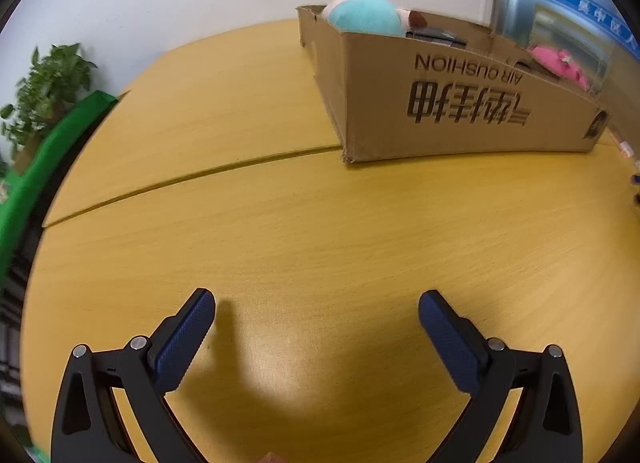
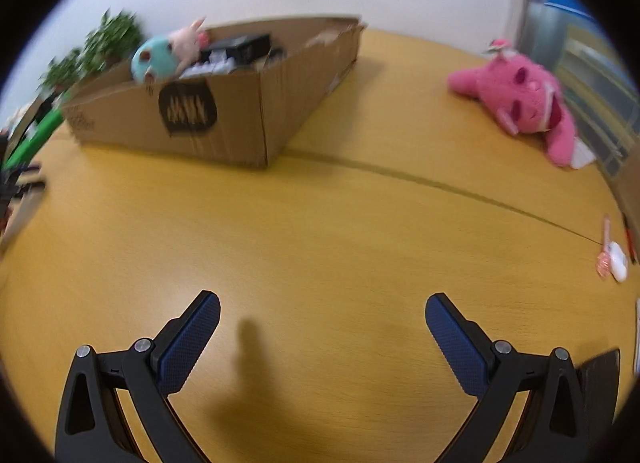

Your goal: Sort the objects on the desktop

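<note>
Right wrist view: sorting partly complete, both grippers empty.

Right gripper (image 2: 322,313) has its jaws spread wide, holding nothing; left gripper (image 1: 317,309) likewise. Ahead-left of the right gripper, the cardboard box (image 2: 224,119) already contains a teal plush (image 2: 154,59) and dark items. Remaining, by estimate: the pink plush (image 2: 524,103) on the table (image 2: 320,231) ahead-right, well apart from the box, and small items (image 2: 612,259) at far right.
</note>
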Demonstrator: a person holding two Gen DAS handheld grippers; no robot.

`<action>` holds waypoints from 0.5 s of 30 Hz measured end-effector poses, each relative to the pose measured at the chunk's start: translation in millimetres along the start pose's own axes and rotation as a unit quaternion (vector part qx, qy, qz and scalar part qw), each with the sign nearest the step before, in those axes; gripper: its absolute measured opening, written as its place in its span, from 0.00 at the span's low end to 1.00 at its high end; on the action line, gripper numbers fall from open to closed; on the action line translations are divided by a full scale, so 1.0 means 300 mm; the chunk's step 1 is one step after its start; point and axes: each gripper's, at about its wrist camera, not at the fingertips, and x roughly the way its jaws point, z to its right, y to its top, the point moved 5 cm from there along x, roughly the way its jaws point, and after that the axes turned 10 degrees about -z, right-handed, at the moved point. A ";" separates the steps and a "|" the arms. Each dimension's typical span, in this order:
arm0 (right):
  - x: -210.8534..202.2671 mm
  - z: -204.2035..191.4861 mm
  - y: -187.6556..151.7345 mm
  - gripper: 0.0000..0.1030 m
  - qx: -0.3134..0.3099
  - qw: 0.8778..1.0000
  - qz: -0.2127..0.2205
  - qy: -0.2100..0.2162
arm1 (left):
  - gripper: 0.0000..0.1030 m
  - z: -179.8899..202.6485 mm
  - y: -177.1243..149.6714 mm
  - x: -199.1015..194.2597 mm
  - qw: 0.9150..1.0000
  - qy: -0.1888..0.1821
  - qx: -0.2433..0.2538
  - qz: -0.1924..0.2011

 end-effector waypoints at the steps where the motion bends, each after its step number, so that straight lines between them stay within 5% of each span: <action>1: 0.015 0.011 -0.010 0.99 -0.016 1.000 -0.013 0.006 | 1.00 -0.024 0.003 0.000 1.000 -0.009 0.000 -0.003; 7: 0.026 0.004 -0.045 1.00 -0.109 0.993 -0.012 0.049 | 1.00 -0.070 0.030 0.001 0.998 -0.042 0.043 0.011; 15: 0.052 0.057 0.023 1.00 -0.218 0.970 0.010 0.108 | 1.00 -0.092 0.087 0.023 0.985 -0.091 0.143 0.012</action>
